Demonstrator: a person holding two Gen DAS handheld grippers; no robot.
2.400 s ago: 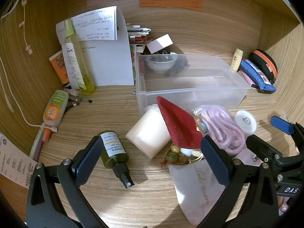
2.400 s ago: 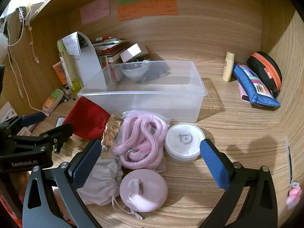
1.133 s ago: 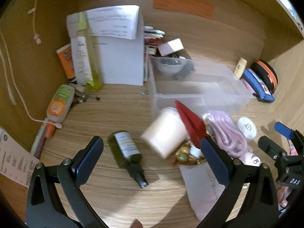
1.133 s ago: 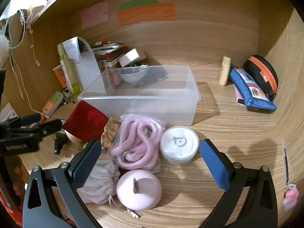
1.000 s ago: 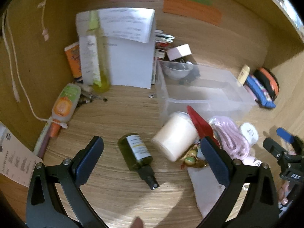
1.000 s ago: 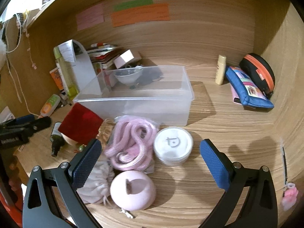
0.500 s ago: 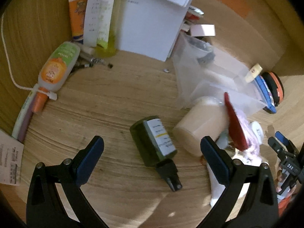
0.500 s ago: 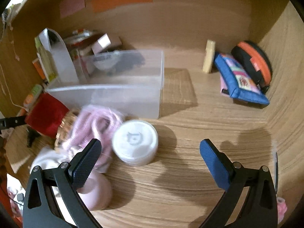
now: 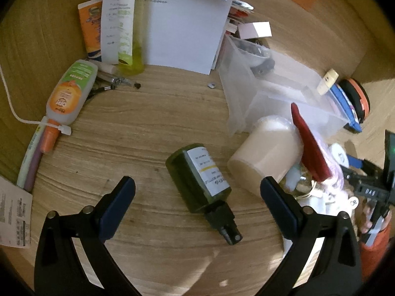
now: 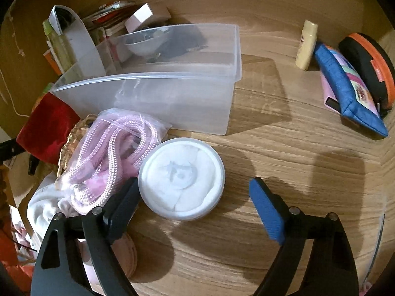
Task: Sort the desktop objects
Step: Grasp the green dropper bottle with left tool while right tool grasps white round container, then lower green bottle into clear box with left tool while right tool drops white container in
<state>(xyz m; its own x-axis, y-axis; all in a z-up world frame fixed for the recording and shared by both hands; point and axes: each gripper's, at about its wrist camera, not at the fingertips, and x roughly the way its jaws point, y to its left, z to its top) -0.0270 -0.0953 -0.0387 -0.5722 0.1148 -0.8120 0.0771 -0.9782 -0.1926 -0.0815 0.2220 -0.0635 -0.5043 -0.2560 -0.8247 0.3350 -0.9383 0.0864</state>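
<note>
The left gripper [image 9: 197, 194] hung over the desk [image 9: 148, 128], fingers apart around a green spray bottle [image 9: 200, 175]. It lay flat, long axis running 11 to 5 o'clock, nozzle toward 5. Pinched off-centre, it would likely roll. The right gripper [image 10: 192, 197] gaped beside a white round tub [image 10: 181, 178].

Dark green bottle [image 9: 197, 175], white label [image 9: 208, 170]

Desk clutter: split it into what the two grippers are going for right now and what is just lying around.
In play:
- dark green spray bottle, lying between the open left gripper's fingers
- round white lidded container, between the open right gripper's fingers
- clear plastic bin, likely destination

Lying about:
- blue pouch
- orange-capped tube
- pink rope bag
</note>
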